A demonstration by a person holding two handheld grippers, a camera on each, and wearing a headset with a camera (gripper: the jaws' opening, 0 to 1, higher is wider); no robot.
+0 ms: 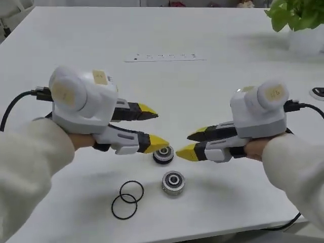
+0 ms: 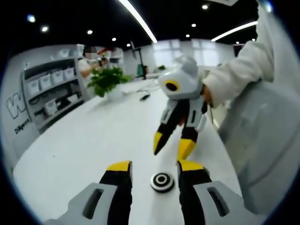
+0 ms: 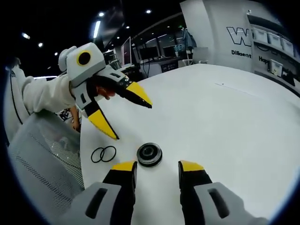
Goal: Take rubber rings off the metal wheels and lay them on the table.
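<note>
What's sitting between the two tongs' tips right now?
One metal wheel, on the table between the left tongs and right tongs, both open. Head view shows it; the left gripper view has it between its own jaws.

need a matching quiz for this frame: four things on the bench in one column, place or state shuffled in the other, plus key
Things
1. rubber rings
2. far wheel
3. near wheel
4. plant

Place or state
A. at the far right corner of the table
B. between the yellow tips of the left gripper and the right gripper, both open
C. two black loops, overlapping, lying flat
D. standing by itself, just right of the loops in the head view

Pairs: 1-C, 2-B, 3-D, 4-A
</note>
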